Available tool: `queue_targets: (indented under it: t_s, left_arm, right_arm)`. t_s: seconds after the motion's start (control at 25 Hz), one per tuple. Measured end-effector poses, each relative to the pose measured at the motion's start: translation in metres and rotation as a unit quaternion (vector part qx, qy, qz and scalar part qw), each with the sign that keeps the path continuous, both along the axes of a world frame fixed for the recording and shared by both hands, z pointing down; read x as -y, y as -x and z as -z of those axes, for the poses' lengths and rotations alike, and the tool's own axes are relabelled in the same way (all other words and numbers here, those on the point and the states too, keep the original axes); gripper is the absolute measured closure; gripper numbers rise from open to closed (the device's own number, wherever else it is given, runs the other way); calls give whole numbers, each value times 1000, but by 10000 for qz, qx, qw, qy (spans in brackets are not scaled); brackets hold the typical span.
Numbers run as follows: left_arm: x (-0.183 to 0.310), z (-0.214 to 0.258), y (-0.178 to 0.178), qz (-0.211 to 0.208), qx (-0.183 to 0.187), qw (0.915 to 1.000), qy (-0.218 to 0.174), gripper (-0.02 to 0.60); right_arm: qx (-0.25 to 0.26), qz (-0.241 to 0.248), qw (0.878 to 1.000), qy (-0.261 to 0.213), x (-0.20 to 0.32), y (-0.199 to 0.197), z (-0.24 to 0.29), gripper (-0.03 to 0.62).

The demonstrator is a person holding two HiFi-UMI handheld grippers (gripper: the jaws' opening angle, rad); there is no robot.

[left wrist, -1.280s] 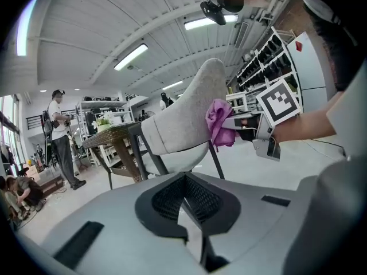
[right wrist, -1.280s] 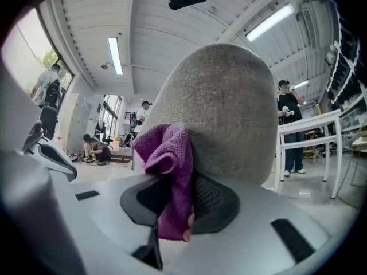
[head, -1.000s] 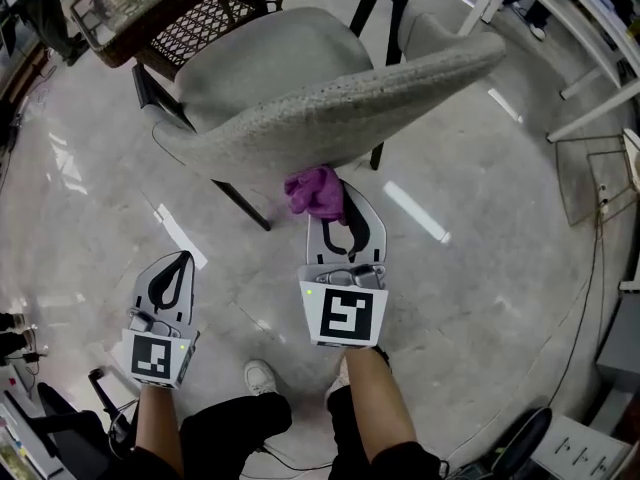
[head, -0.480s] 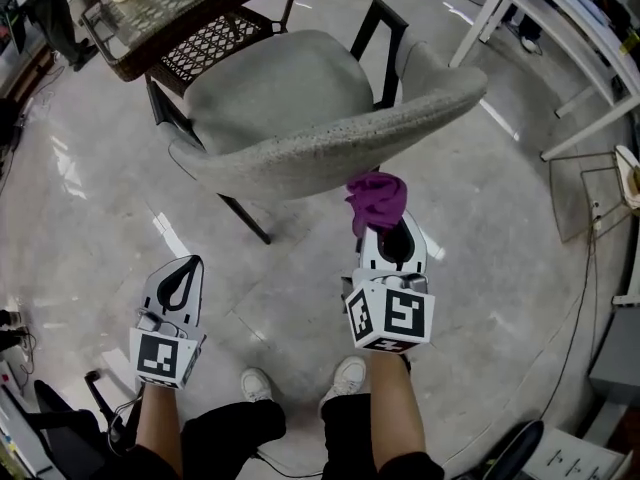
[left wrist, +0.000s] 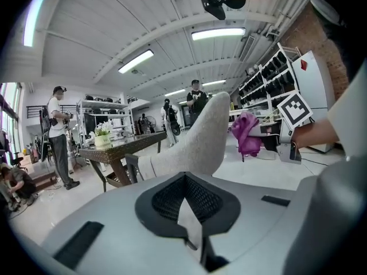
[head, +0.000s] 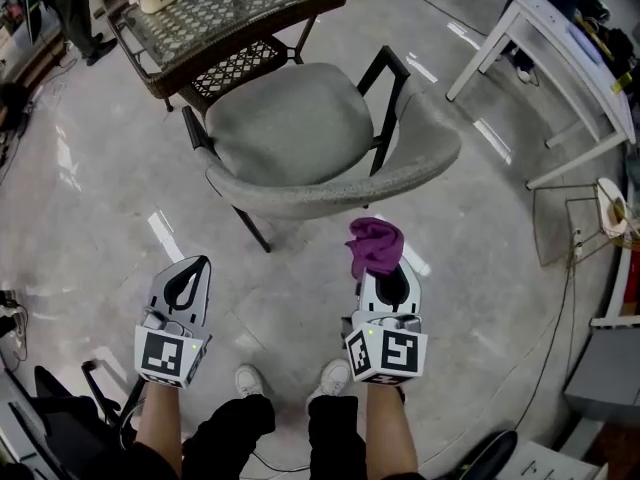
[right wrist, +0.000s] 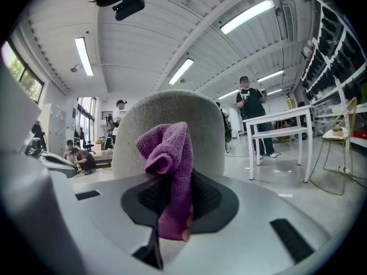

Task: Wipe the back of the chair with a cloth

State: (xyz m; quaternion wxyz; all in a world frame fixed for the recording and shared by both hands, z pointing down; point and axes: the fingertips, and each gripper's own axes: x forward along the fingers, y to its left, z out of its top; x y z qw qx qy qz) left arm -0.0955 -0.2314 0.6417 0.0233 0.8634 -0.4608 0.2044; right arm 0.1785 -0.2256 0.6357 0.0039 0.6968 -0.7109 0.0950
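1. The grey chair [head: 290,128] is standing with its curved back toward the person.
2. The right gripper [head: 383,270] is clamping the purple cloth [head: 375,246] and holding it just short of that back. The wiping seems under way, and the next move likely calls for pressing the cloth on.
3. The left gripper [head: 188,278] is idling, jaws together, empty.

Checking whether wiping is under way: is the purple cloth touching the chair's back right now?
Apart. The left gripper view, seeing them side-on, shows a narrow strip of background between the purple cloth and the chair back.

Grey left hand-held gripper [head: 198,266] and right hand-held gripper [head: 387,273] carry black-and-white marker cubes [head: 167,356]; black trousers [head: 235,426], white shoes [head: 248,379].
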Motion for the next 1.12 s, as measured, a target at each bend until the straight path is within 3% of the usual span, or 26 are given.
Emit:
queue_targets:
  t_s: [0.12,0.28,0.64,1.12]
  left_arm:
    - [2,34,-2,26,-95,9999,-81,572]
    - [6,82,0,-23,-269,9982,-544,572]
    - [-12,162,1,83,-486,9987,-84,572]
    - [-12,289,13,172,-845,9942,-644,572]
  right_arm:
    - [-62,75,9999,53,-7,5,29,502]
    - [48,158,9998,83,-18,13,72,502]
    - [-46,348,9993,113,-39,30,157,500]
    - [134,200,9997,103,-54,32,265,500]
